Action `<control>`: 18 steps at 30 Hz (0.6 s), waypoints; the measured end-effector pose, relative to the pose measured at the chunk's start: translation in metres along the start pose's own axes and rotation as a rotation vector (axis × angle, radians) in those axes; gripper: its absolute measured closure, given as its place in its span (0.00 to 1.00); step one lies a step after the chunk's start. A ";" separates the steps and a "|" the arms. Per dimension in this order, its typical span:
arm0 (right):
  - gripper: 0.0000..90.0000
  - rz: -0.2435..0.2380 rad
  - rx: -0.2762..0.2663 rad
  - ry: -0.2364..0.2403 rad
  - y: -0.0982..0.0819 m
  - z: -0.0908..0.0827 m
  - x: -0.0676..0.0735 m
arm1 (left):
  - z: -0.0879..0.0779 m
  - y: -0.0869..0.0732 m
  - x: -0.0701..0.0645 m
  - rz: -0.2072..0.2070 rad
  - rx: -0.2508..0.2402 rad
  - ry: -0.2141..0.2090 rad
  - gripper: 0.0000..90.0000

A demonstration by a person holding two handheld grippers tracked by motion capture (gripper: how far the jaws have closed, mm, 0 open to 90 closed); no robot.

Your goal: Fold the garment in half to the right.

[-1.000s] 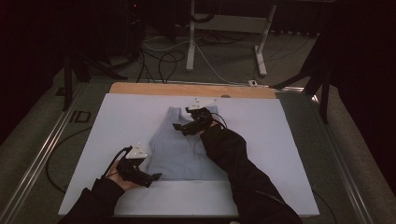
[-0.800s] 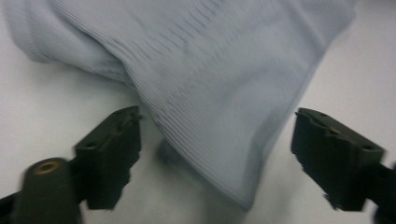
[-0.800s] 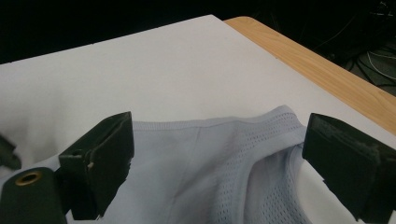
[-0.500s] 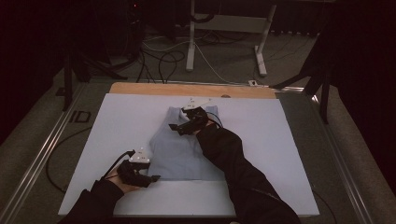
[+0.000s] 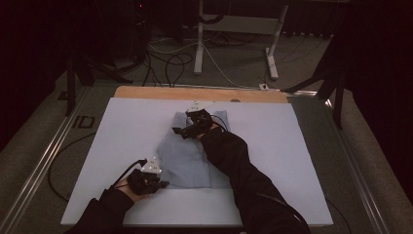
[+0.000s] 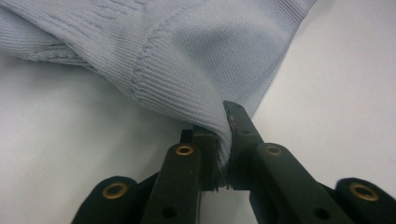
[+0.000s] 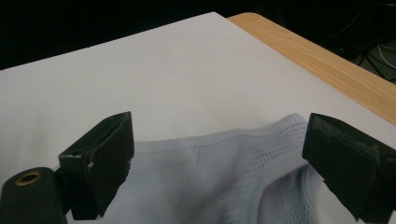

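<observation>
A pale blue knitted garment lies flat in the middle of the white board. My left gripper sits at its near left corner. In the left gripper view its jaws have just been closing and the left gripper is now shut on the ribbed hem of the garment. My right gripper hovers over the garment's far end. In the right gripper view the right gripper stands wide open, with the garment's ribbed edge and mesh-knit top below and between the jaws, untouched.
A wooden strip borders the board's far edge. Beyond it are a white table frame and cables on the floor. A metal rail runs along the left. A dark sleeve lies across the garment's right side.
The left gripper's jaws have gone from open to shut on the garment's near left corner. Both hands have hardly shifted.
</observation>
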State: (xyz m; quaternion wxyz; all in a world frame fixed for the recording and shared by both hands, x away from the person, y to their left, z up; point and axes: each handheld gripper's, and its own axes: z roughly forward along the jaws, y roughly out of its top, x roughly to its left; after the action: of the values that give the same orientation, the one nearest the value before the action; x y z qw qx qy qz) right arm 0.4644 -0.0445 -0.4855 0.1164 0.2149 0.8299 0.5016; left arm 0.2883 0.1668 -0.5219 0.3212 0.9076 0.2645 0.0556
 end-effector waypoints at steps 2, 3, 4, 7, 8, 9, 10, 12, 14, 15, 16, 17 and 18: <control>0.10 0.001 0.001 0.003 0.002 0.001 0.001 | -0.001 0.001 0.000 -0.008 -0.002 -0.004 0.97; 0.10 -0.004 -0.004 0.002 0.003 0.002 0.000 | -0.001 0.002 0.000 -0.014 -0.001 -0.006 0.97; 0.10 0.004 -0.004 0.001 0.004 0.002 0.000 | -0.001 0.002 0.000 -0.014 -0.003 -0.007 0.97; 0.10 -0.004 -0.005 -0.007 0.008 0.005 -0.001 | -0.004 0.003 -0.001 -0.016 -0.010 -0.008 0.97; 0.10 -0.011 -0.002 -0.009 0.009 0.005 -0.002 | -0.006 0.004 0.000 -0.019 -0.015 -0.009 0.97; 0.10 -0.003 -0.007 -0.010 0.011 0.006 -0.003 | -0.006 0.004 -0.001 -0.020 -0.017 -0.010 0.97; 0.10 -0.002 -0.007 -0.010 0.012 0.006 -0.005 | -0.007 0.005 -0.001 -0.018 -0.023 -0.009 0.97; 0.10 0.014 -0.011 -0.012 0.015 0.007 -0.009 | -0.008 0.006 -0.001 -0.020 -0.029 -0.012 0.97; 0.10 0.031 -0.016 -0.022 0.017 0.008 -0.012 | -0.009 0.006 -0.002 -0.023 -0.036 -0.017 0.97; 0.10 0.030 -0.020 -0.022 0.018 0.009 -0.015 | -0.010 0.007 -0.002 -0.019 -0.037 -0.015 0.97; 0.10 0.047 -0.022 -0.027 0.020 0.010 -0.016 | -0.010 0.007 -0.002 -0.020 -0.043 -0.018 0.97; 0.10 0.051 -0.022 -0.028 0.021 0.011 -0.018 | -0.010 0.007 -0.002 -0.020 -0.043 -0.018 0.97; 0.10 0.051 -0.022 -0.028 0.021 0.011 -0.018 | -0.011 0.007 -0.002 -0.017 -0.046 -0.025 0.97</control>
State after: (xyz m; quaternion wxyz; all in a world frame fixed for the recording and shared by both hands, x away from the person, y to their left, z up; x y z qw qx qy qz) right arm 0.4901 -0.0356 -0.4727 0.1173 0.2418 0.8168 0.5105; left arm 0.2864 0.1671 -0.5087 0.3457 0.8984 0.2668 0.0478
